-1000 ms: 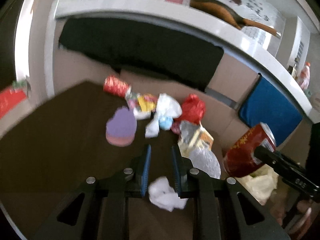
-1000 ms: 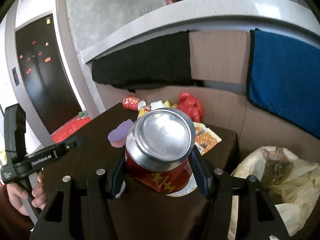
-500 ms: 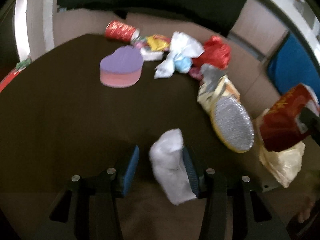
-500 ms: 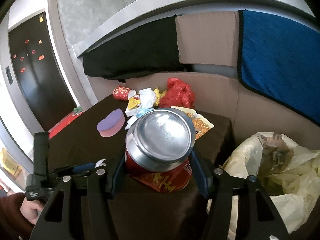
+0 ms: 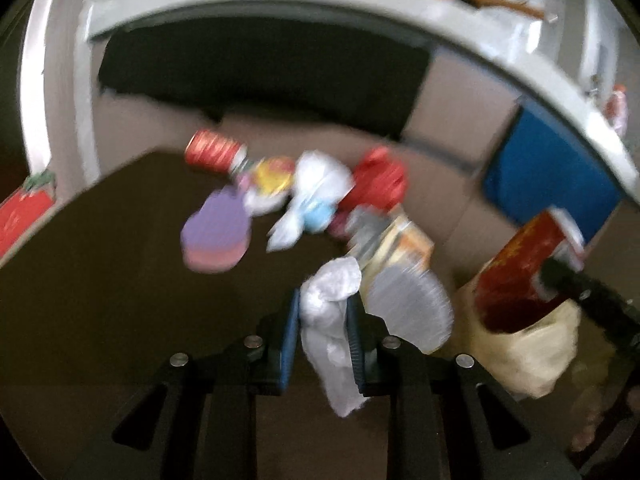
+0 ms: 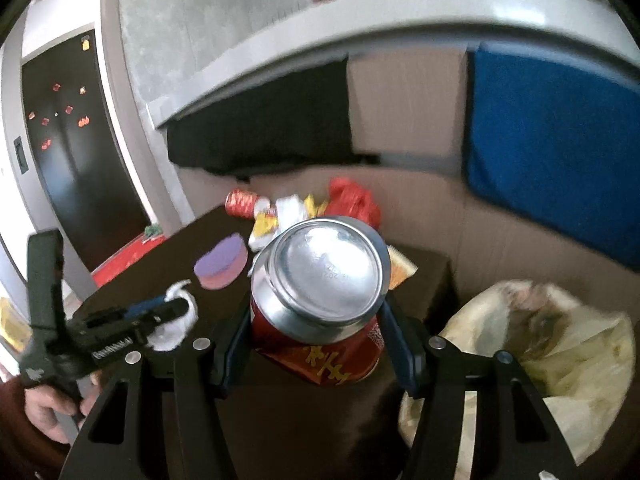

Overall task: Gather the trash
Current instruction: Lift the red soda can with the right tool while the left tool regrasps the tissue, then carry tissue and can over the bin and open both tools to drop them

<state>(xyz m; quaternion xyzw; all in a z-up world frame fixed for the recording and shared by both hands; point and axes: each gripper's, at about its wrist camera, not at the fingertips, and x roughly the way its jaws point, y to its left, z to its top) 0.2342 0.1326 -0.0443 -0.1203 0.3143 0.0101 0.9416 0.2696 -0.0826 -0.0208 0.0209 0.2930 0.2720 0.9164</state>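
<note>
Now left gripper (image 5: 323,320) just closed, pinching one tissue (image 5: 330,304); right gripper (image 6: 316,344) clamps one can (image 6: 320,280).

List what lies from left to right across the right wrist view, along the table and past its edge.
left gripper clamped on the white tissue → purple heart-shaped sponge → red can in the right gripper → yellowish trash bag.

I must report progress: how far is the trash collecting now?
Done: the yellowish trash bag already holds some waste. In hand: the left hand-held gripper pinches a white tissue; the right hand-held gripper holds a red can. Left: the pile of wrappers on the table.
</note>
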